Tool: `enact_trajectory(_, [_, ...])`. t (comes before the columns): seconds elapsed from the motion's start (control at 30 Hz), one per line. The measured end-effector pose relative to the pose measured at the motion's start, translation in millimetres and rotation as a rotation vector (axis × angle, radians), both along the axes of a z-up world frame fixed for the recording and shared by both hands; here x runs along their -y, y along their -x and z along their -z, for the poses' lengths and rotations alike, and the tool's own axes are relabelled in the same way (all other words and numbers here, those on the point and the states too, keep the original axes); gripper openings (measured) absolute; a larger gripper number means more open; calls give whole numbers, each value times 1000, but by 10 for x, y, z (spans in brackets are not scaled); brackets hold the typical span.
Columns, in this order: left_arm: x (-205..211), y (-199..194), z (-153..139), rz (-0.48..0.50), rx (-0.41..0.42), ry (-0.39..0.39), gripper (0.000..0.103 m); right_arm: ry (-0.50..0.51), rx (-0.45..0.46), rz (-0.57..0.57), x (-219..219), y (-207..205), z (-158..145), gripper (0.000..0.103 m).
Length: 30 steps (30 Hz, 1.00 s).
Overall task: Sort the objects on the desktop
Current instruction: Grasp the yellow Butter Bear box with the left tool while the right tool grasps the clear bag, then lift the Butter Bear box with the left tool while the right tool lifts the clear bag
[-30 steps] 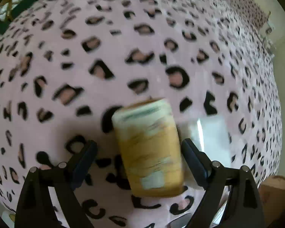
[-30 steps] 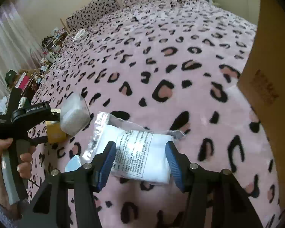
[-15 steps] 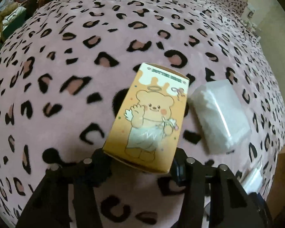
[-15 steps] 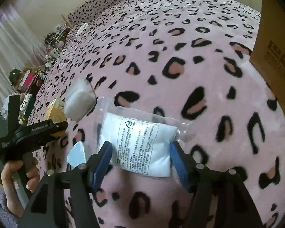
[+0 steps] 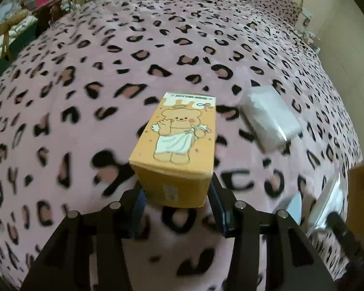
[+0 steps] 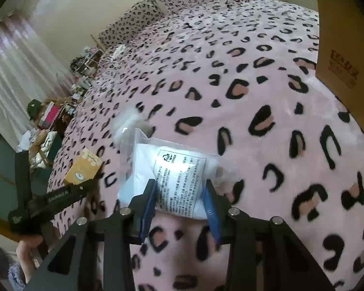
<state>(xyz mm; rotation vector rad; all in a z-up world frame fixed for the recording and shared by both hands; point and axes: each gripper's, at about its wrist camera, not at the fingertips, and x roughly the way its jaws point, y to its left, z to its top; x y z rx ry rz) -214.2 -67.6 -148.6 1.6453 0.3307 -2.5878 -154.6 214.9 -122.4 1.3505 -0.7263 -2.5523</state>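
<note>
A pink leopard-print blanket (image 5: 85, 126) covers a bed, where small things are being sorted. The left claw (image 5: 176, 200) is closing on the near end of an orange box (image 5: 179, 140) printed with a cartoon bear; its pads press the box's two sides, and the box juts forward above the blanket. It looks like light, stiff card, likely to dent if squeezed hard, so a hold across the narrow sides suits it. The right claw (image 6: 179, 201) is closing on a white packet (image 6: 174, 169) in a clear plastic bag with a printed label; the pads pinch its near edge, which bulges between them. The packet looks soft, light and slippery, and could sag or slide from a shallow pinch. Just beyond it lies a blurred pale bundle (image 5: 270, 116), its contents unclear. A cardboard box (image 6: 337, 48) is cut off at the right edge, so its opening is hidden. The person's hand (image 6: 29, 249) is only partly seen.
</note>
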Motion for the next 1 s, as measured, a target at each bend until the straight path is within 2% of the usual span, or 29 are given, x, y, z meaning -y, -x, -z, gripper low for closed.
enact_trajectory(0.2, [42, -500, -258, 18, -52, 16, 47, -35, -52, -2, 69, -314, -230, 38])
enact_trajectory(0.33, [4, -724, -332, 44, -45, 3, 46, -62, -55, -6, 94, -521, -334, 38])
enact_trajectory(0.63, [-4, -1004, -8, 53, 22, -33, 46, -66, -6, -9, 56, -900, -244, 38])
enact_trajectory(0.73, [-7, -1010, 12, 60, 3, -37, 46, -65, 0, -7, 44, -932, -225, 38])
enact_trajectory(0.83, [-15, -954, 138, 71, 34, -54, 46, -59, 11, -3, 40, -921, -192, 38])
enact_trajectory(0.9, [-57, -907, 225, 85, 56, -34, 46, -52, 25, -6, 37, -909, -142, 38])
enact_trajectory(0.97, [-111, -877, 253, 94, 39, 12, 50, -52, 32, -10, 45, -909, -106, 38])
enact_trajectory(1.0, [-135, -866, 253, 99, 29, 29, 59, -50, 39, -12, 49, -904, -78, 38])
